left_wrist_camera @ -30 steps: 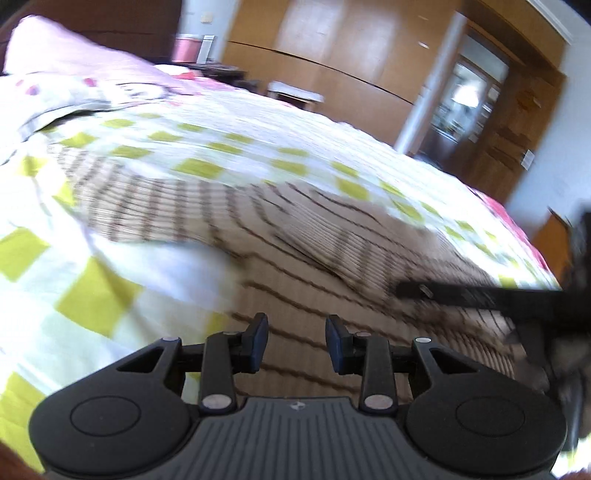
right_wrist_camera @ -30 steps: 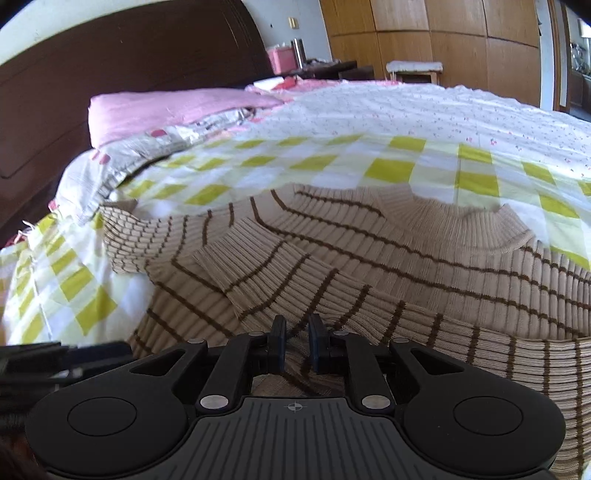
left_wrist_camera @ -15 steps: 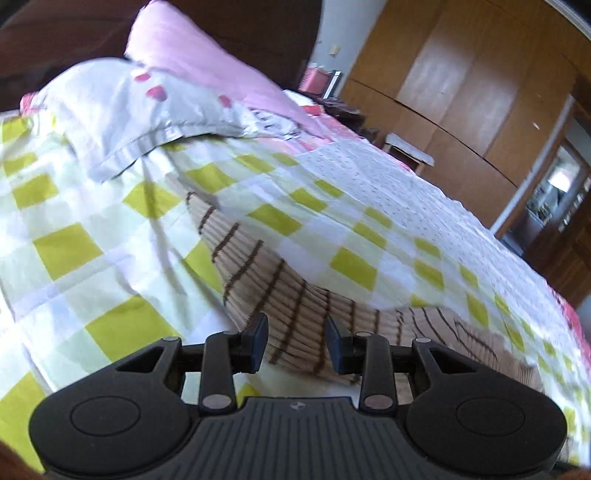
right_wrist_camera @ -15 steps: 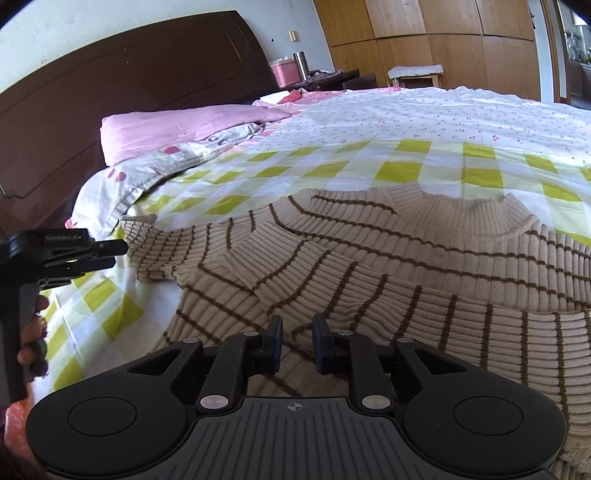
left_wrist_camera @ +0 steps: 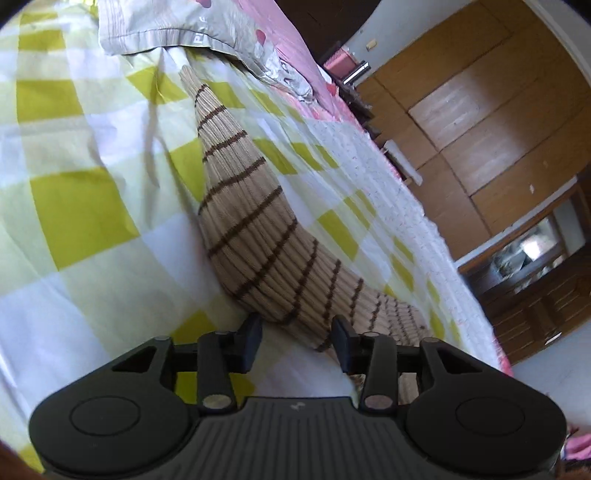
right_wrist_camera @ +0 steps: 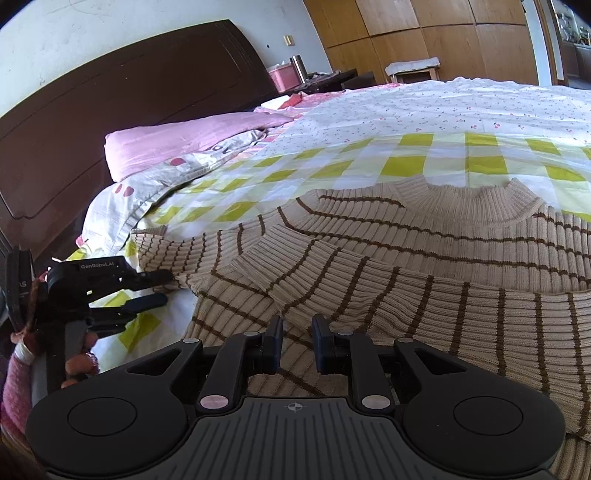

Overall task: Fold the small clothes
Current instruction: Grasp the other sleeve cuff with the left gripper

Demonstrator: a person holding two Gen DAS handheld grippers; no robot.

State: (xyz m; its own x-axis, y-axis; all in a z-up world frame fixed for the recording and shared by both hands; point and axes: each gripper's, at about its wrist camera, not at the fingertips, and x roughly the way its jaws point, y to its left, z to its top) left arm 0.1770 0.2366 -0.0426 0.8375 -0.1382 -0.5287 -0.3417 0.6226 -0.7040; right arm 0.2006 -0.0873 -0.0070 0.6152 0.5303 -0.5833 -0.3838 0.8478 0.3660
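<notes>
A beige ribbed sweater (right_wrist_camera: 406, 258) with thin brown stripes lies spread on the bed, collar to the far side. One sleeve (right_wrist_camera: 295, 269) is folded across its body. The other sleeve (left_wrist_camera: 251, 229) stretches out over the checked cover. My left gripper (left_wrist_camera: 295, 341) sits at that sleeve's near edge with its jaws opening. The fold of the sleeve reaches between the fingertips, and the pads do not press it. The right wrist view has the left gripper (right_wrist_camera: 155, 290) at the sleeve's edge. My right gripper (right_wrist_camera: 297, 347) rests low over the sweater's body, its jaws a narrow gap apart, pinching nothing.
The yellow and white checked cover (left_wrist_camera: 74, 206) runs under the sweater. A pink pillow (right_wrist_camera: 177, 144) and a dark wooden headboard (right_wrist_camera: 110, 92) lie to the left. Wooden wardrobes (right_wrist_camera: 424, 33) stand beyond the bed. A person's hand (right_wrist_camera: 79, 362) in a pink sleeve holds the left gripper.
My left gripper has swung away from the sweater's body to the outstretched sleeve, rolling as it went, and its jaws have widened. The right gripper has stayed put over the sweater.
</notes>
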